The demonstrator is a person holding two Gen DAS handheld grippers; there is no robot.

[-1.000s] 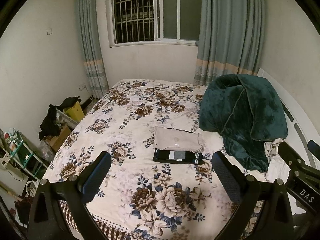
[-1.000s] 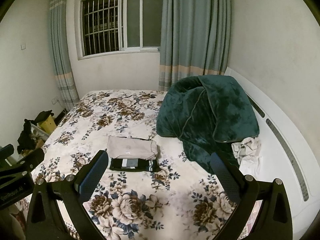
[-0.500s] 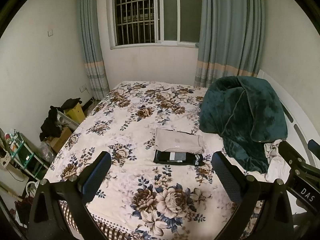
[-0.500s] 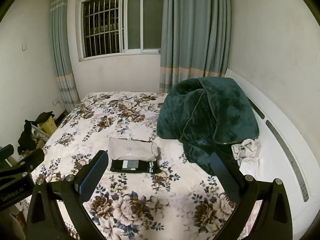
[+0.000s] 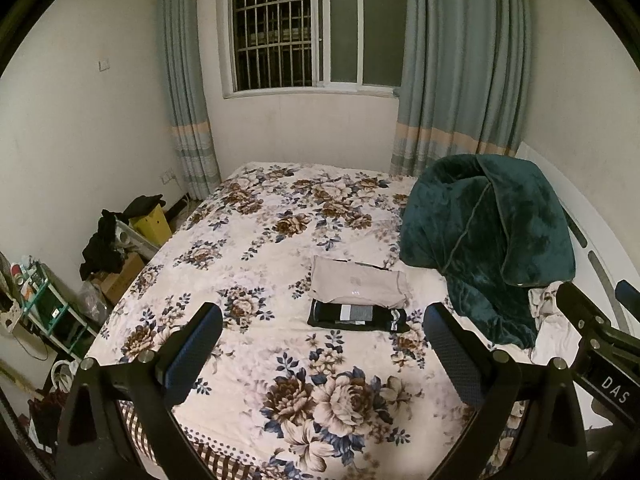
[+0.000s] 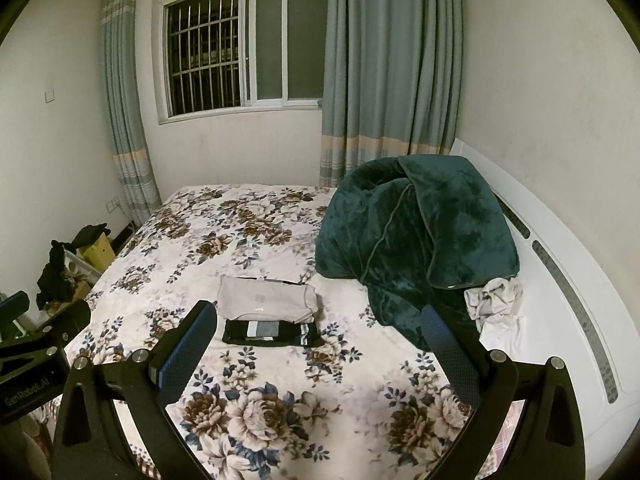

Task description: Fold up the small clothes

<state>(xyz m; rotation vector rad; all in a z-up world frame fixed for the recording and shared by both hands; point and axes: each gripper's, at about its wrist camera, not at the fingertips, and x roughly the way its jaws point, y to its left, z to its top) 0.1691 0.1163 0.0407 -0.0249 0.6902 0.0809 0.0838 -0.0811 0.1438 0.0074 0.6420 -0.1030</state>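
A folded beige garment (image 5: 358, 286) (image 6: 266, 302) lies in the middle of the floral bed (image 5: 280, 240) (image 6: 224, 240). A folded black garment with grey and white stripes (image 5: 358, 316) (image 6: 272, 332) lies against its near edge. My left gripper (image 5: 322, 336) is open and empty, held above the bed's near end, well short of both garments. My right gripper (image 6: 318, 336) is open and empty at a like distance. A crumpled white cloth (image 5: 554, 320) (image 6: 498, 300) lies by the headboard at the right.
A bulky dark green blanket (image 5: 486, 236) (image 6: 416, 244) is heaped on the bed's right side. A white headboard (image 6: 560, 264) runs along the right wall. Boxes, dark clothes (image 5: 104, 246) and a small shelf (image 5: 44, 308) stand on the floor at the left. A barred window with curtains is behind.
Both grippers have drawn slightly back and up from the bed; the garments look a little farther away. Nothing on the bed has moved.
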